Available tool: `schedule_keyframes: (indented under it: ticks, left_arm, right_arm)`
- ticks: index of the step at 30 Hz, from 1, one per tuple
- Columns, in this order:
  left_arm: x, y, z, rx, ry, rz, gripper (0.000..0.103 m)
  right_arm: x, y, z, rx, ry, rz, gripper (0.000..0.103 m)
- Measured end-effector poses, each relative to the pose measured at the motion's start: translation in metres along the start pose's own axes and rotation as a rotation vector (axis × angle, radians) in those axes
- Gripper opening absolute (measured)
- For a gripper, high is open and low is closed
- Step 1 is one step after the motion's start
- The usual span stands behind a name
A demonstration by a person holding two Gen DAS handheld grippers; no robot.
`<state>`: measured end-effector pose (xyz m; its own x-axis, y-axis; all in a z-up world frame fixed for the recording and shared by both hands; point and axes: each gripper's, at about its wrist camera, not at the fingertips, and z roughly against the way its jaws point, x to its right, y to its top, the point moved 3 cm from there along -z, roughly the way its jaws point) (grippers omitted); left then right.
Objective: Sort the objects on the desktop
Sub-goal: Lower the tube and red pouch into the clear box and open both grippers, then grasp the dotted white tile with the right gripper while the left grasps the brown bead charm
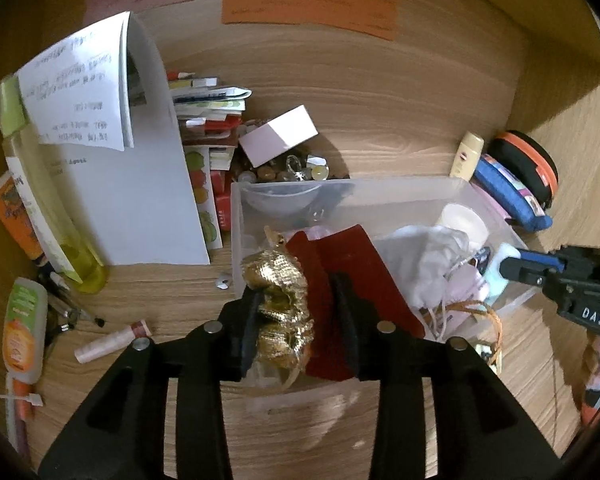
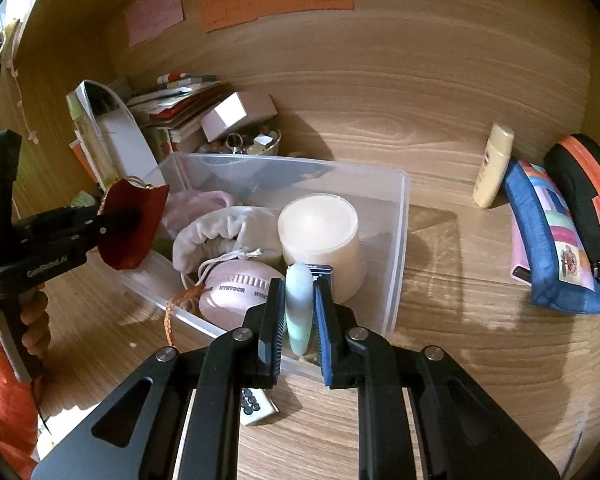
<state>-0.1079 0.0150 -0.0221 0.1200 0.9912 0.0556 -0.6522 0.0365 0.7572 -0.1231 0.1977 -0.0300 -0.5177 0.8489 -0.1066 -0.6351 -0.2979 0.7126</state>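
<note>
A: Grippers first. What does each one hold?

B: The left gripper is clamped on a crumpled gold sequin pouch together with a dark red cloth bag, both hanging over the near-left corner of the clear plastic storage bin. The right gripper is closed on a pale mint oval object, held on edge just above the bin's near wall.

A: What could go wrong?

B: I'd judge the double grip is the risk. The gold pouch bulges out at nine o'clock of the red bag, and the slippery cloth could slide free and land on the wooden desk. The mint piece is pinched by its thin sides, so it might twist out and fall outside the wall.

A: And the poses?

B: Both tools point forward and downward into the bin from six o'clock, left over the left corner, right over the right half, well apart. Inside sit a cream cylindrical candle jar, a white drawstring pouch and a pink rounded case. At three o'clock of the bin lies a blue patchwork pencil case.
</note>
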Motion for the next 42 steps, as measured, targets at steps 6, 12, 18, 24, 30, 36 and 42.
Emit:
schedule_keyframes:
  ticks: [6, 12, 18, 24, 30, 36, 42]
  left_arm:
    - [0.003, -0.002, 0.007, 0.007, -0.001, -0.011, 0.045]
    - [0.003, -0.002, 0.016, 0.025, 0.017, -0.009, 0.063]
    - [0.002, -0.005, 0.024, 0.044, 0.032, -0.004, 0.074]
    - [0.002, -0.009, 0.035, 0.042, 0.018, -0.001, 0.09]
    - [0.014, -0.023, 0.051, 0.048, 0.021, -0.044, 0.094]
    - [0.025, -0.042, 0.052, -0.004, -0.006, -0.076, 0.094]
    - [0.033, -0.058, 0.041, -0.069, -0.02, -0.069, 0.094]
  right_arm:
    - [0.001, 0.001, 0.004, 0.002, -0.022, -0.003, 0.032]
    - [0.002, 0.0, 0.012, 0.021, -0.025, -0.017, 0.046]
    - [0.0, -0.002, 0.02, 0.028, -0.042, -0.005, 0.057]
    - [-0.003, -0.008, 0.035, 0.065, -0.095, 0.028, 0.07]
    - [0.001, -0.022, 0.041, 0.049, -0.105, 0.033, 0.071]
    - [-0.003, -0.045, 0.021, -0.041, -0.059, 0.059, 0.071]
    - [-0.014, -0.062, -0.003, -0.128, -0.013, 0.108, 0.062]
